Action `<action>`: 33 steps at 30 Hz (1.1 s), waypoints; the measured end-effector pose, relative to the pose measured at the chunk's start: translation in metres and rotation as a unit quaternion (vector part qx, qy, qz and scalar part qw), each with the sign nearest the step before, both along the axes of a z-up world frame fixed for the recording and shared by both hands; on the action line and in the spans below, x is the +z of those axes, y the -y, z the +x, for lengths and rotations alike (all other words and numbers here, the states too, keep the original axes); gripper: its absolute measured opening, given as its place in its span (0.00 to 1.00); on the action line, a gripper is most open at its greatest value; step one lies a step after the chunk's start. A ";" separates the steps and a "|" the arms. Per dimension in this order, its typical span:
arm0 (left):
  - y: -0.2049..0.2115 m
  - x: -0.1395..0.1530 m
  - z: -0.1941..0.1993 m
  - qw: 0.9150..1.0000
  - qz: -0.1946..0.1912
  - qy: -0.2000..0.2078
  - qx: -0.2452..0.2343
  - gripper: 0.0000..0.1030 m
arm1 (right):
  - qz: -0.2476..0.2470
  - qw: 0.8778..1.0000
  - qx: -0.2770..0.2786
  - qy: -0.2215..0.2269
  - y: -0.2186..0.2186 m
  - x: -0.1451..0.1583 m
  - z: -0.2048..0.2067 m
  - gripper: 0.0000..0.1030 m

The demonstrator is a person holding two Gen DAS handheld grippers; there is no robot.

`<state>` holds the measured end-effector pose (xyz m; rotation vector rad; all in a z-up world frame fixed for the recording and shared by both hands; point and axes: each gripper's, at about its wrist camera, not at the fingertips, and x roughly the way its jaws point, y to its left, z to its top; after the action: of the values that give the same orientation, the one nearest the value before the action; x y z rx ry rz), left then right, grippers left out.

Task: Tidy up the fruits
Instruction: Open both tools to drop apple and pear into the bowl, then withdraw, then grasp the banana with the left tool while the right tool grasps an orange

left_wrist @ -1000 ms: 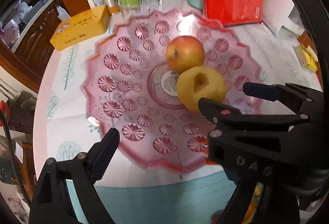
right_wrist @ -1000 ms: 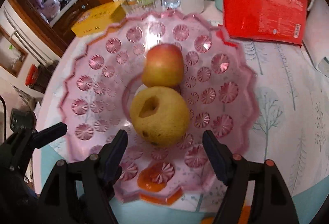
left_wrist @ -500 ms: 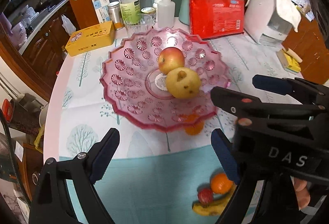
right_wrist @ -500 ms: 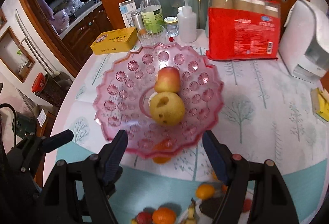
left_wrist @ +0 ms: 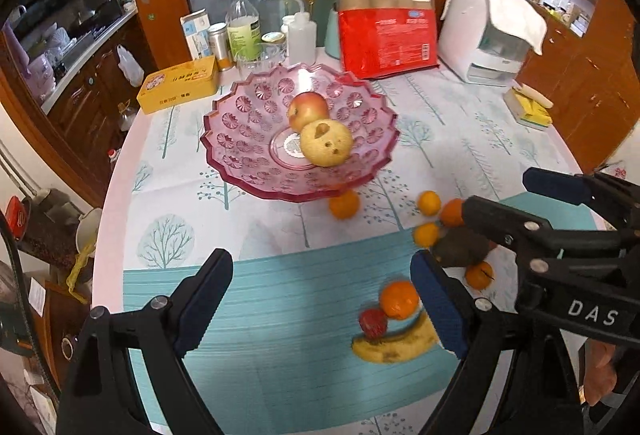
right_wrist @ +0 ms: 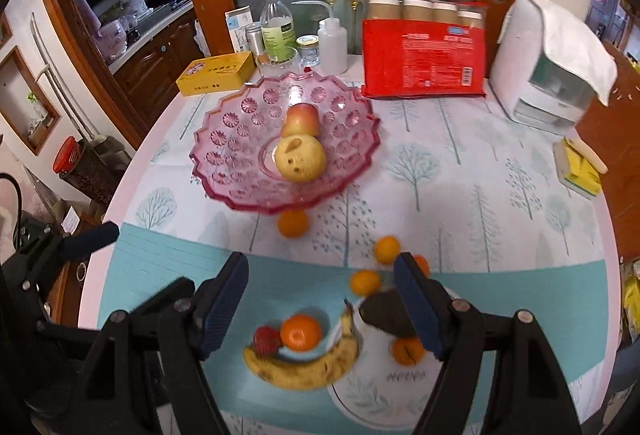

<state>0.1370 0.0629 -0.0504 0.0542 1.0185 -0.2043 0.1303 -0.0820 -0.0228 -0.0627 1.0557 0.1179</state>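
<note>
Two fruits, an apple (right_wrist: pixel 301 118) and a pear (right_wrist: pixel 300 158), sit in the pink bowl (right_wrist: pixel 224 139); banana (right_wrist: pixel 304 365), strawberry (right_wrist: pixel 267 340) and oranges (right_wrist: pixel 301 332) remain on the bench (right_wrist: pixel 500 203); both tools, left tool (left_wrist: pixel 320 299) and right tool (right_wrist: pixel 320 299), gape empty.

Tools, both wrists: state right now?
Left tool: open, holding nothing, above the teal mat.
Right tool: open, holding nothing, above the banana and orange.
</note>
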 end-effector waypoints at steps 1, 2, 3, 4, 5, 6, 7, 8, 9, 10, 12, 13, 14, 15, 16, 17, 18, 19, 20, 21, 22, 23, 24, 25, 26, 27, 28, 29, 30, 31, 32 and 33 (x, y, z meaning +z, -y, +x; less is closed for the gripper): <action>0.001 0.002 -0.005 1.000 -0.001 0.002 -0.001 0.87 | 0.000 1.000 -0.003 0.004 0.003 0.002 -0.007 0.74; 0.004 0.004 -0.010 1.000 -0.002 0.005 -0.005 0.87 | -0.001 1.000 -0.007 0.008 0.007 0.004 -0.013 0.74; 0.006 0.005 -0.013 1.000 -0.002 0.007 -0.006 0.87 | -0.002 1.000 -0.011 0.010 0.010 0.006 -0.019 0.74; 0.009 0.006 -0.017 1.000 -0.001 0.009 -0.009 0.87 | -0.002 1.000 -0.016 0.011 0.014 0.008 -0.024 0.74; 0.011 0.007 -0.020 1.000 0.000 0.011 -0.012 0.87 | -0.002 1.000 -0.019 0.013 0.018 0.009 -0.028 0.74; 0.014 0.007 -0.024 1.000 0.001 0.014 -0.015 0.87 | -0.003 1.000 -0.023 0.014 0.021 0.010 -0.032 0.74; 0.017 0.008 -0.026 1.000 0.003 0.016 -0.017 0.87 | -0.006 0.999 -0.030 0.018 0.027 0.011 -0.038 0.74; 0.020 0.007 -0.029 1.000 0.005 0.018 -0.020 0.87 | -0.009 0.999 -0.034 0.022 0.030 0.012 -0.042 0.74; 0.022 0.007 -0.031 1.000 0.006 0.018 -0.022 0.87 | -0.012 0.999 -0.037 0.025 0.034 0.013 -0.045 0.74; 0.026 0.006 -0.034 0.999 0.007 0.018 -0.026 0.87 | -0.015 0.999 -0.043 0.027 0.040 0.013 -0.050 0.74; 0.032 0.004 -0.039 0.999 0.009 0.016 -0.030 0.87 | -0.017 0.998 -0.054 0.030 0.049 0.012 -0.057 0.74; 0.035 0.002 -0.041 0.999 0.010 0.015 -0.033 0.87 | -0.015 0.998 -0.059 0.031 0.054 0.010 -0.061 0.74; 0.038 0.000 -0.042 0.999 0.011 0.013 -0.034 0.87 | -0.013 0.998 -0.063 0.029 0.059 0.008 -0.064 0.74; 0.041 -0.001 -0.044 0.999 0.011 0.011 -0.035 0.87 | -0.010 0.997 -0.066 0.026 0.063 0.006 -0.067 0.74; 0.044 -0.003 -0.045 0.999 0.011 0.010 -0.037 0.87 | -0.006 0.997 -0.069 0.021 0.069 0.002 -0.070 0.74; 0.048 -0.005 -0.047 0.999 0.012 0.009 -0.039 0.87 | -0.004 0.997 -0.072 0.016 0.075 -0.002 -0.072 0.74; 0.051 -0.007 -0.048 0.999 0.013 0.008 -0.040 0.87 | 0.000 0.997 -0.072 0.009 0.080 -0.005 -0.073 0.74; 0.053 -0.008 -0.049 0.999 0.013 0.008 -0.041 0.87 | 0.005 0.997 -0.071 0.003 0.083 -0.009 -0.075 0.74; 0.057 -0.010 -0.051 0.999 0.013 0.007 -0.042 0.87 | 0.011 0.997 -0.074 -0.001 0.089 -0.012 -0.077 0.74; 0.060 -0.013 -0.053 0.999 0.013 0.005 -0.043 0.87 | 0.013 0.997 -0.078 -0.001 0.094 -0.015 -0.079 0.74; 0.063 -0.015 -0.054 0.999 0.013 0.004 -0.044 0.87 | 0.015 0.997 -0.080 0.000 0.098 -0.017 -0.081 0.74; 0.067 -0.019 -0.055 0.999 0.014 0.001 -0.047 0.87 | 0.013 0.997 -0.082 0.000 0.103 -0.019 -0.083 0.74; 0.070 -0.022 -0.057 0.999 0.017 -0.001 -0.048 0.87 | 0.011 0.996 -0.084 0.000 0.106 -0.022 -0.085 0.74; 0.073 -0.026 -0.059 0.999 0.017 -0.005 -0.050 0.87 | 0.008 0.996 -0.085 -0.001 0.110 -0.025 -0.087 0.74; 0.074 -0.029 -0.061 0.999 0.014 -0.009 -0.052 0.87 | 0.007 0.996 -0.086 -0.001 0.114 -0.028 -0.088 0.74; 0.075 -0.033 -0.063 0.999 0.010 -0.014 -0.052 0.87 | 0.006 0.996 -0.086 -0.001 0.119 -0.031 -0.090 0.74; 0.076 -0.037 -0.064 0.999 0.006 -0.017 -0.050 0.87 | 0.005 0.996 -0.085 -0.001 0.122 -0.032 -0.092 0.74; 0.076 -0.041 -0.066 0.999 0.002 -0.021 -0.048 0.87 | 0.001 0.997 -0.081 0.000 0.125 -0.034 -0.093 0.74; 0.076 -0.044 -0.067 0.999 -0.002 -0.024 -0.046 0.87 | -0.005 0.997 -0.077 0.001 0.127 -0.036 -0.095 0.74; 0.075 -0.048 -0.069 0.999 -0.007 -0.029 -0.042 0.87 | -0.011 0.997 -0.073 0.001 0.129 -0.039 -0.096 0.73; 0.074 -0.053 -0.070 0.999 -0.013 -0.035 -0.037 0.87 | -0.017 0.998 -0.067 -0.001 0.131 -0.043 -0.098 0.73; 0.073 -0.056 -0.071 0.999 -0.017 -0.040 -0.031 0.87 | -0.019 0.998 -0.062 -0.003 0.133 -0.046 -0.099 0.73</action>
<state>0.0656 -0.0096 -0.1067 0.0466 1.0932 -0.2831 0.0318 -0.2155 -0.0684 -0.0313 1.0657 -0.0155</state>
